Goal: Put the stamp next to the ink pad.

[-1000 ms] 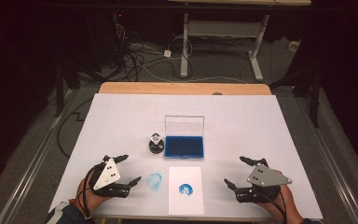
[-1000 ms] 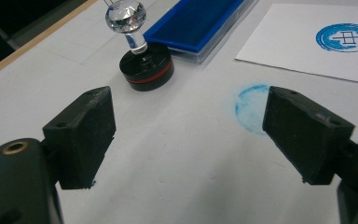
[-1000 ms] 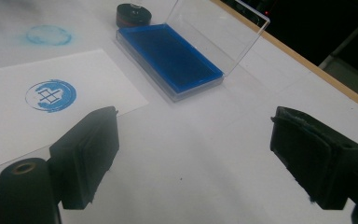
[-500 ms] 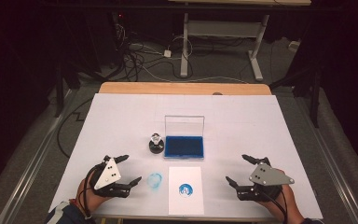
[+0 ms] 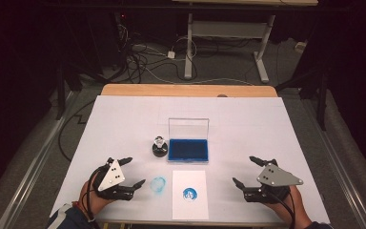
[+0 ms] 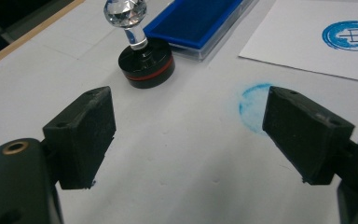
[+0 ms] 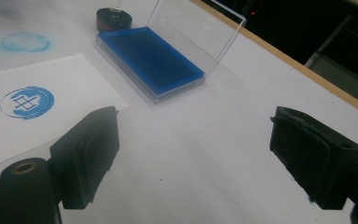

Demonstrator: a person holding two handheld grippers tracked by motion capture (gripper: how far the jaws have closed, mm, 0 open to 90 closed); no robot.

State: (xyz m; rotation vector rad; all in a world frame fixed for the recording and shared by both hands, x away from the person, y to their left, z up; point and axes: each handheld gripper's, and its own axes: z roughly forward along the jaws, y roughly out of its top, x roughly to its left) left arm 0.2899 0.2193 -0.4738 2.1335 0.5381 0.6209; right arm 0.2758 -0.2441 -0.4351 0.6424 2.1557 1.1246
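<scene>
A round black stamp [image 5: 159,146] [image 6: 145,65] [image 7: 114,19] with a crystal knob stands upright just left of an open blue ink pad [image 5: 188,149] [image 6: 196,19] [image 7: 151,60], whose clear lid stands up behind it. In front lies a white sheet [image 5: 189,194] [image 6: 307,42] [image 7: 37,126] bearing a round blue print [image 5: 189,193] [image 6: 349,35] [image 7: 26,102]. My left gripper [image 5: 133,171] [image 6: 189,140] rests open near the front left, empty. At the front right, my right gripper [image 5: 249,171] [image 7: 196,158] is open and empty too.
A faint blue smudge [image 5: 158,184] [image 6: 254,105] [image 7: 25,41] marks the white table cover [image 5: 248,124] left of the sheet. The wooden table edge [image 5: 186,90] lies at the back. Beyond it are cables and desk legs on the floor.
</scene>
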